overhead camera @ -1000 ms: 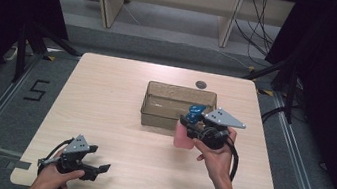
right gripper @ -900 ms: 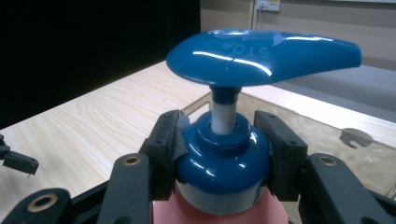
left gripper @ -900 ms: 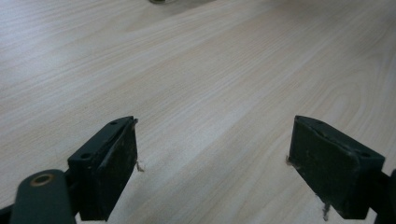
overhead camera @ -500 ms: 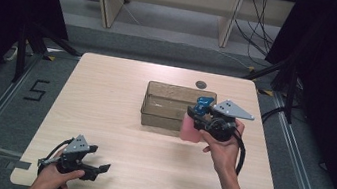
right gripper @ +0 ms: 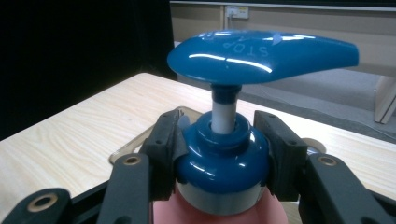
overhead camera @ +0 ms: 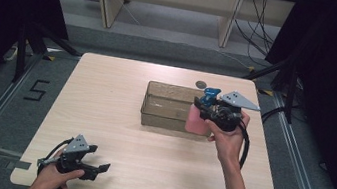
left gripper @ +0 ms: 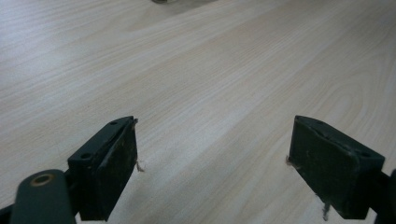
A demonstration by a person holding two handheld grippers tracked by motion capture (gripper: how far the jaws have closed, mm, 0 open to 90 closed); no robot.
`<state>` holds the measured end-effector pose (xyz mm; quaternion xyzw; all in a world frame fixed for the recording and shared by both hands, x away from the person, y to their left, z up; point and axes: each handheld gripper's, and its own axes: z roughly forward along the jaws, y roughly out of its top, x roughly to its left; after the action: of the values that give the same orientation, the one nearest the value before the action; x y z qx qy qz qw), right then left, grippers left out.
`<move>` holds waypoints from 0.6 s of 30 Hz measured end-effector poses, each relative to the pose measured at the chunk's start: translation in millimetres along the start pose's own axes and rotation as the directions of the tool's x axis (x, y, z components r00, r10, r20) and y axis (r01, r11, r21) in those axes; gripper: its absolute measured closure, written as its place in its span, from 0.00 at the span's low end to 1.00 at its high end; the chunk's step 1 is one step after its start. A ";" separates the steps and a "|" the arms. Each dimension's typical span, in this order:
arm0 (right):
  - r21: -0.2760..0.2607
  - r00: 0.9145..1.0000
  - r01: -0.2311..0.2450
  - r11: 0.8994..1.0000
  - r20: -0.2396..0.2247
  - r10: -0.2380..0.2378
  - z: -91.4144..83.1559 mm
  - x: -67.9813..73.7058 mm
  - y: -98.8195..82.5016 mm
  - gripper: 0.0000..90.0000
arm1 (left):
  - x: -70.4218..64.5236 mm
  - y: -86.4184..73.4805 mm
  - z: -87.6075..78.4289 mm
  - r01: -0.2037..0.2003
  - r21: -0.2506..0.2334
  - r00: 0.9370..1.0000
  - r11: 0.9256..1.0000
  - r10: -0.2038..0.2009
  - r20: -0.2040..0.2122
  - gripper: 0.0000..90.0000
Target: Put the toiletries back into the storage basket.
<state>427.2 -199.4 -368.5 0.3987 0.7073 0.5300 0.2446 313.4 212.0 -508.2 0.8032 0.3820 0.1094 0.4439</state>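
Note:
A pink pump bottle [overhead camera: 196,121] with a blue pump head [right gripper: 261,55] hangs upright above the table at the right end of the clear brown bin [overhead camera: 163,119]. My right gripper [overhead camera: 211,109] is shut on the bottle's blue collar [right gripper: 223,161], one black pad on each side. The bottle's pink body overlaps the bin's right wall in the high view. My left gripper [overhead camera: 94,168] rests near the table's front left corner, held by a hand. Its jaws stand wide open over bare wood, with nothing between the pads [left gripper: 114,163].
The light wooden table [overhead camera: 105,100] carries the bin at centre right and a small dark round disc [overhead camera: 201,84] just behind it. Dark stands and cables flank the table. Pale shelving stands beyond the far edge.
My right gripper has lifted the pump bottle and carried it farther from the person, up beside the bin's right end. The left gripper has stayed where it was.

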 end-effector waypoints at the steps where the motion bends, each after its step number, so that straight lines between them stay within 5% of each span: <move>1: -0.004 1.000 0.017 1.000 -0.002 -0.017 1.2 -3.3 0.8 0.59 | 0.1 0.0 0.0 -0.002 0.002 1.000 1.000 0.002 -0.001 0.17; 10: 0.004 1.000 -0.012 1.000 0.025 0.012 5.1 -15.0 5.5 0.59 | 0.0 0.0 0.0 -0.002 0.003 1.000 1.000 0.002 -0.002 0.16; 12: -0.009 0.999 0.031 0.999 0.043 -0.030 6.3 -19.1 7.0 0.59 | -0.2 0.0 0.1 -0.002 0.001 1.000 1.000 0.002 -0.004 0.17; 14: 0.000 1.000 -0.010 1.000 0.027 0.010 8.3 -18.5 7.7 0.59 | 0.1 0.0 0.1 -0.003 0.001 1.000 1.000 0.003 -0.001 0.16; 18: 0.003 0.999 -0.006 1.000 0.038 0.006 12.9 -22.1 8.4 0.59 | 0.1 0.0 -0.1 -0.001 -0.001 1.000 1.000 0.001 0.000 0.16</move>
<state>452.1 -209.4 -366.4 0.4112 0.7021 0.5222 0.2557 313.4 212.1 -508.2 0.8031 0.3817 0.1097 0.4443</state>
